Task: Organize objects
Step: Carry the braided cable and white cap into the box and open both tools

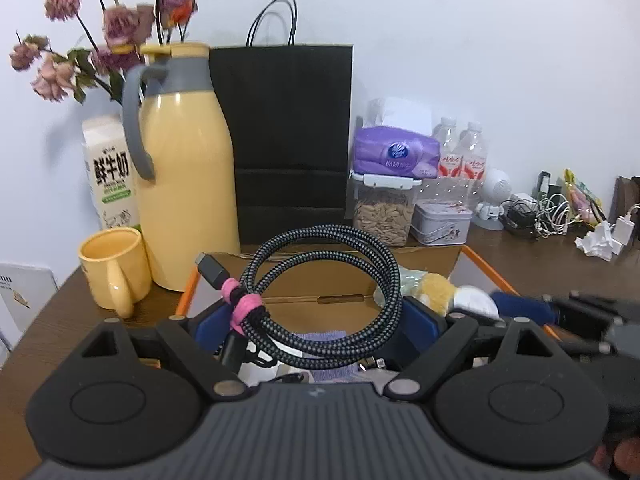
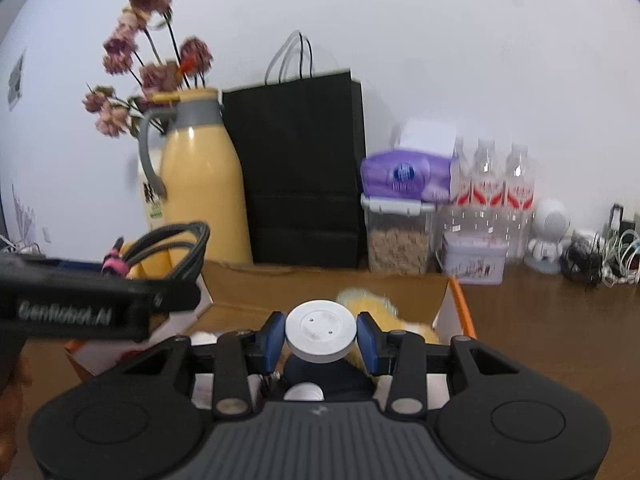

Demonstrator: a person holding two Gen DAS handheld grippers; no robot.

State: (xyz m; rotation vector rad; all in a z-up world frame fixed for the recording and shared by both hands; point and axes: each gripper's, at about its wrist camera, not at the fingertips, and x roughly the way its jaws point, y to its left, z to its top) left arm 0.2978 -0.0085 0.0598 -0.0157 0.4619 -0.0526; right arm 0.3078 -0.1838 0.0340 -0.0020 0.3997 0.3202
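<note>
My left gripper [image 1: 316,320] holds a coiled black-and-grey braided cable [image 1: 328,264], tied with a pink strap, upright between its wide-set blue pads. It hangs over an open cardboard box [image 1: 320,280] with orange edges. My right gripper [image 2: 320,334] is shut on a dark blue item with a round white cap [image 2: 320,326], also above the box [image 2: 320,284]. In the right wrist view the cable [image 2: 172,244] shows at the left. In the left wrist view the white cap [image 1: 476,300] sits at the right.
A yellow plush toy [image 2: 372,300] lies in the box. Behind stand a yellow jug [image 1: 184,168], yellow mug [image 1: 112,268], milk carton [image 1: 108,172], black paper bag [image 1: 288,140], seed container [image 1: 384,208], tin [image 1: 440,220], water bottles [image 2: 484,184] and tangled chargers [image 1: 540,212].
</note>
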